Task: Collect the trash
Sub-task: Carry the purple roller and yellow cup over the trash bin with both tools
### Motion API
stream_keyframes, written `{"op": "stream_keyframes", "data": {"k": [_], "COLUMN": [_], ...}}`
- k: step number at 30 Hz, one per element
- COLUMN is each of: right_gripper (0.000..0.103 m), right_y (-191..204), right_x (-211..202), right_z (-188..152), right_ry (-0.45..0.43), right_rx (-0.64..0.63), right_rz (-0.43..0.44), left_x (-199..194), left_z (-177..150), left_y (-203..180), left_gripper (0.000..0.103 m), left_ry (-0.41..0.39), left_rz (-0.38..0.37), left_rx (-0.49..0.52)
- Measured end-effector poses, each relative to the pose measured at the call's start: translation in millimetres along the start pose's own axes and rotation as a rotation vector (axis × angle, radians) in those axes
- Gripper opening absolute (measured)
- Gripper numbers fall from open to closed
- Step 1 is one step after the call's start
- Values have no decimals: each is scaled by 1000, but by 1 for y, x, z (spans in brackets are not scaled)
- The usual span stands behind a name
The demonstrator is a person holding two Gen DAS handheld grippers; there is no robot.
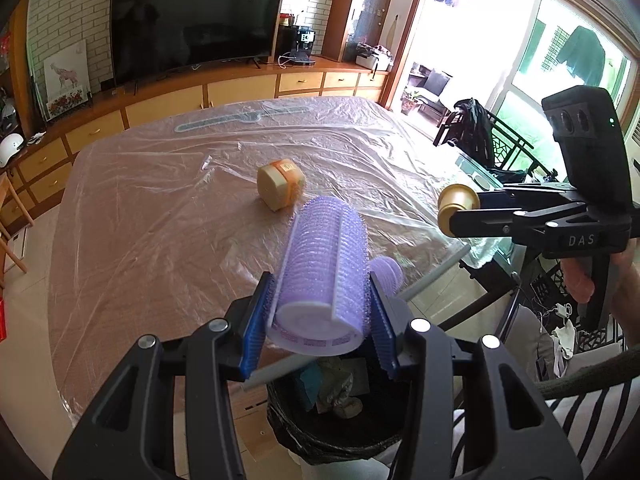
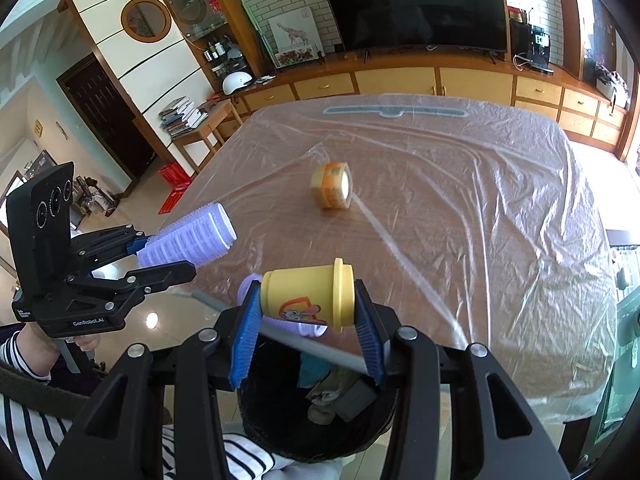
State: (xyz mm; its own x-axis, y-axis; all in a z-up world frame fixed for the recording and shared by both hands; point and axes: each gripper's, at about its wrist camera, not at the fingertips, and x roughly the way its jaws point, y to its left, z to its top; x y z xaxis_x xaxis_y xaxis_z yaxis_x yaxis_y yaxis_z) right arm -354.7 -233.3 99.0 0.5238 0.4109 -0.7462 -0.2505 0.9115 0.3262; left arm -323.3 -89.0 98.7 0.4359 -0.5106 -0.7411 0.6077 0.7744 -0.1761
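Observation:
My left gripper (image 1: 320, 312) is shut on a purple hair roller (image 1: 324, 264), held above the black-lined trash bin (image 1: 280, 424). It also shows at the left of the right wrist view (image 2: 176, 256), with the roller (image 2: 192, 240) sticking out. My right gripper (image 2: 308, 320) is shut on a small yellow tub (image 2: 308, 296) lying sideways, above the same bin (image 2: 256, 420). In the left wrist view the right gripper (image 1: 452, 212) holds the tub (image 1: 456, 208) at the table's right edge. An orange-labelled jar (image 1: 280, 186) lies on its side mid-table (image 2: 332, 190).
The table (image 1: 160, 200) is covered with clear plastic sheet. A grey rod (image 2: 320, 352) crosses above the bin, which holds some trash. A TV (image 1: 192, 28) and wooden cabinets line the far wall. A dark chair (image 1: 480, 136) stands at the right.

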Motion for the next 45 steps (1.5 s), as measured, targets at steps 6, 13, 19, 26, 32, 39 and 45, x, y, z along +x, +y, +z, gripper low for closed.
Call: {"op": "stream_keyframes", "data": {"k": [6,13,19,26,32,39,45], "right_gripper": [43,43,43,43,43,43,43], "right_y": [4,10,11,11,8,7,10], "right_x": [-8,-12,-12,-4,7,21,32], "right_z": [-18,-40,-54,-72,-81,-91,-96], "right_ry": [25,66,96,142,170,207,231], "right_rx": [-4,-15,-18,-29,-33,-38,-47], "right_rz": [35,45,49,39,13,-17,-33], "left_x": [-12,-18,-13,0,12,26,39], "left_z": [-17,-32,-44,-60,-71,-84,-93], "left_y": [-13,-26,-35,-47,-53,-55,-51], "left_gripper": [46,46,46,46,46,46,46], "left_ry": [14,44,85,145,184,231,270], "left_rz": [-26,-45,-57,-60,-62,-52,-37], "left_rx": [20,46,62,90,93,93,88]}}
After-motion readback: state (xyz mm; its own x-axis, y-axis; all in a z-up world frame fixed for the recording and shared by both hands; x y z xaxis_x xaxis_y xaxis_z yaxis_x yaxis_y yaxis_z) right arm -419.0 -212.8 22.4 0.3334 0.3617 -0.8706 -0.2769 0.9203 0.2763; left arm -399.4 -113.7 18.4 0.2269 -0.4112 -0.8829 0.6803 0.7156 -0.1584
